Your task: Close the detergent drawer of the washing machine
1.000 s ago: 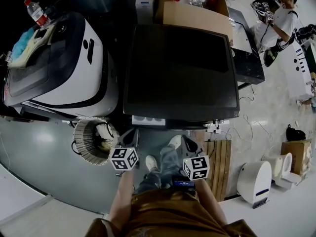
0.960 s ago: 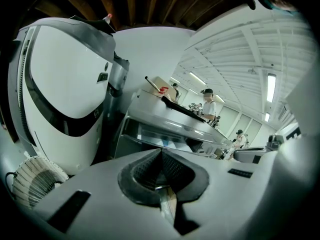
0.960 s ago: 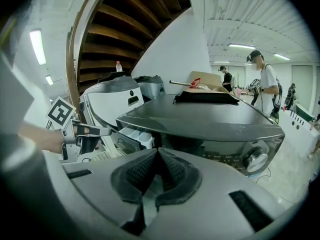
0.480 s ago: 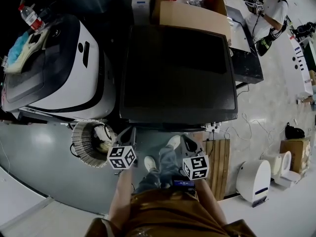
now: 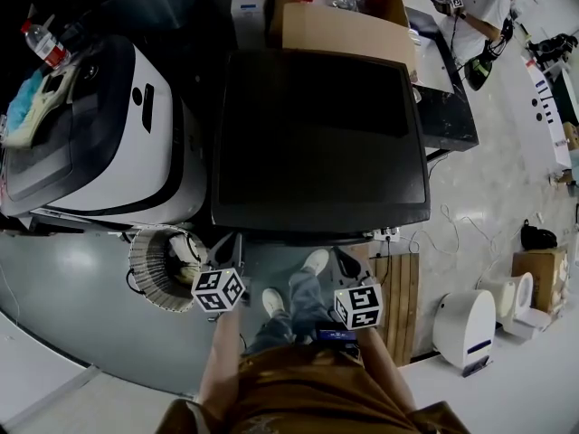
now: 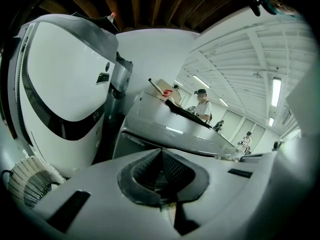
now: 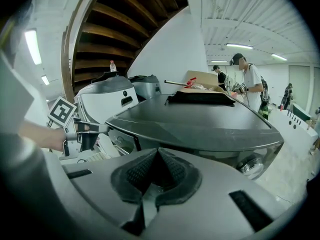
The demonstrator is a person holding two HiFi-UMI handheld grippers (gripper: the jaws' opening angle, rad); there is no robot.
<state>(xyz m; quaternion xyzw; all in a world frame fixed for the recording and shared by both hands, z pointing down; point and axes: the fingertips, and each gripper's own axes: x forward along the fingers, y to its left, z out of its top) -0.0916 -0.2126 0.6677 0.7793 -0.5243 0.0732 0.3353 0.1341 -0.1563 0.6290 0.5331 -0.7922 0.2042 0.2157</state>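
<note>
The dark grey washing machine (image 5: 321,129) fills the middle of the head view, seen from above. Its front edge faces me, and the detergent drawer does not show from here. My left gripper (image 5: 233,240) points at the front's left end, its jaws shut and empty. My right gripper (image 5: 345,254) points at the front's right end, also shut and empty. In the right gripper view the left gripper (image 7: 104,128) has its tips at the machine's (image 7: 200,119) front left corner. In the left gripper view the machine (image 6: 170,131) lies just beyond the left gripper (image 6: 161,155).
A white top-loading machine (image 5: 99,134) stands to the left, with a woven basket (image 5: 161,265) in front of it. A cardboard box (image 5: 339,16) sits behind the grey machine. A wooden pallet (image 5: 400,297) and a white appliance (image 5: 461,328) are at the right. Another person (image 5: 470,7) stands at the back right.
A white drawer front stuck out below the machine's front edge one second ago; it no longer shows. The left gripper has shifted a little to the left. The view has drifted.
</note>
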